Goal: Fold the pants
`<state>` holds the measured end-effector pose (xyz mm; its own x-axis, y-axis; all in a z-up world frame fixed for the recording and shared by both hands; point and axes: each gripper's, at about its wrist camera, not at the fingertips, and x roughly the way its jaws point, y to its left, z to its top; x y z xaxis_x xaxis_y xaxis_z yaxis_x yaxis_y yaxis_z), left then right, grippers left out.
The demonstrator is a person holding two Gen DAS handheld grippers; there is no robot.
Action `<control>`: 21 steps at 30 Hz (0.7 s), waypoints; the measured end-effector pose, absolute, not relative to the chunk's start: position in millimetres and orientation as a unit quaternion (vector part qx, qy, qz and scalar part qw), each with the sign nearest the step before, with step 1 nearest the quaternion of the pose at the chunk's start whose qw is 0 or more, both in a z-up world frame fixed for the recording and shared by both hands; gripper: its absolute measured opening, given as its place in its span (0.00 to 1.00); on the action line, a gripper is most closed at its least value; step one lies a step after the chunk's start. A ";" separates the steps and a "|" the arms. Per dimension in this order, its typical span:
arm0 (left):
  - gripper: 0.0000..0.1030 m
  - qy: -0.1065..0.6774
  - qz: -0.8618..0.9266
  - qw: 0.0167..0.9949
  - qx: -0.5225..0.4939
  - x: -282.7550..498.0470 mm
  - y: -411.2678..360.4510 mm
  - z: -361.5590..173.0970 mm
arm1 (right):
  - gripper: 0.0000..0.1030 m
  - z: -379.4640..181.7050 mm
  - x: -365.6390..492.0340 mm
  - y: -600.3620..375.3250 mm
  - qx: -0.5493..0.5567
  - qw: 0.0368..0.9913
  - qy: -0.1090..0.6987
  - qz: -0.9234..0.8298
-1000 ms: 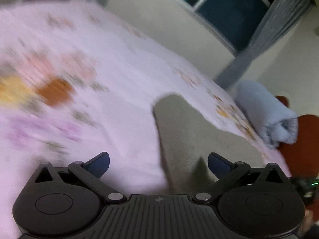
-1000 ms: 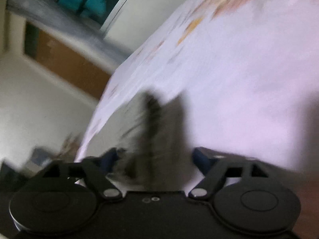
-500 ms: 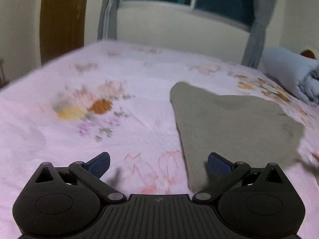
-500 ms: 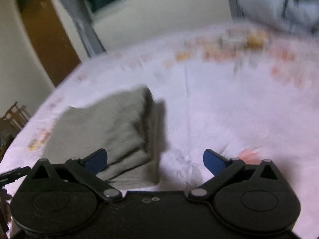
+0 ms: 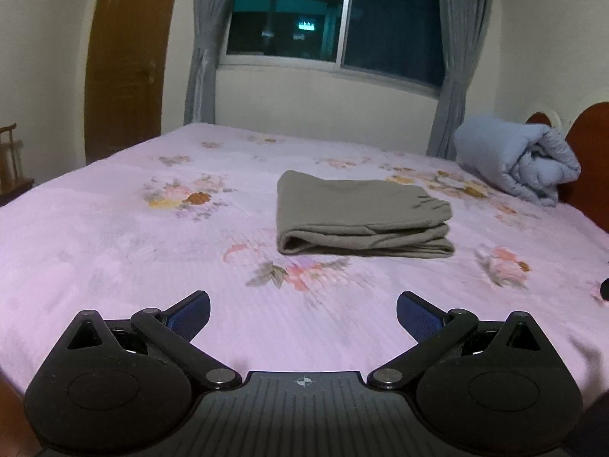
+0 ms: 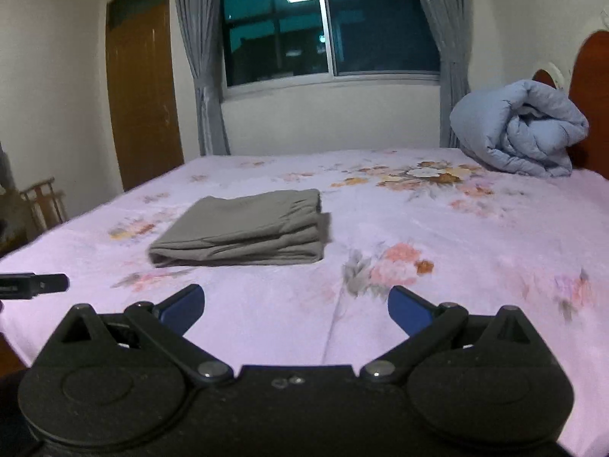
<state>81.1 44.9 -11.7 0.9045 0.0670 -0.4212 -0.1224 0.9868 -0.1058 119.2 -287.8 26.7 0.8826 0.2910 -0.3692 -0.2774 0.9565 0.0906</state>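
Grey-green pants point(image 5: 361, 215) lie folded into a flat stack of layers in the middle of the pink flowered bed point(image 5: 114, 236). In the right wrist view the same pants point(image 6: 243, 230) sit ahead and to the left. My left gripper point(image 5: 302, 314) is open and empty, well short of the stack over bare sheet. My right gripper point(image 6: 295, 308) is also open wide, with nothing between its blue pads. Neither gripper touches the pants. A dark tip of the left gripper point(image 6: 34, 285) shows at the left edge of the right wrist view.
A rolled pale blue duvet point(image 5: 514, 160) rests at the head of the bed against a reddish headboard point(image 6: 590, 87). Behind the bed are a window point(image 5: 335, 15) with grey curtains and a brown door point(image 5: 125, 57). A wooden chair point(image 6: 42, 202) stands left of the bed.
Both grippers have drawn back from the pants and levelled out. The pants, close under the jaws before, now lie folded and apart on the bed.
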 end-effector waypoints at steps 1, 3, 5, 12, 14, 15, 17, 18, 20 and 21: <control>1.00 0.210 0.045 0.975 -0.055 70.7 40.3 -13.3 | 0.94 25.6 110.2 -286.5 0.008 0.973 0.183 0.142; 1.00 0.200 0.044 0.978 -0.044 51.6 31.8 -12.4 | 0.94 28.1 94.8 -283.0 -0.011 0.976 0.169 0.141; 1.00 0.174 0.031 0.983 -0.045 32.6 25.3 -7.3 | 0.94 31.1 82.2 -283.1 -0.010 0.976 0.159 0.148; 1.00 0.164 0.022 0.986 -0.005 19.5 9.5 -7.9 | 0.94 27.0 69.1 -271.3 -0.020 0.972 0.176 0.155; 1.00 0.164 0.018 0.986 -0.021 18.8 13.7 -7.1 | 0.94 26.2 73.3 -272.2 -0.011 0.973 0.179 0.145; 1.00 0.161 0.016 0.986 -0.027 17.3 14.8 -6.5 | 0.94 24.6 72.9 -271.6 -0.005 0.973 0.180 0.143; 1.00 0.159 0.003 0.987 -0.039 16.3 17.0 -7.5 | 0.94 24.0 74.6 -268.4 -0.005 0.974 0.177 0.142; 1.00 0.159 0.002 0.987 -0.037 16.7 15.6 -8.3 | 0.94 23.2 73.5 -264.6 -0.006 0.973 0.172 0.151; 1.00 0.162 -0.002 0.986 -0.034 19.0 12.1 -9.5 | 0.94 21.5 74.4 -254.1 -0.022 0.972 0.172 0.155; 1.00 0.162 -0.003 0.986 -0.033 19.2 11.1 -9.8 | 0.94 20.3 74.8 -249.6 -0.026 0.972 0.173 0.156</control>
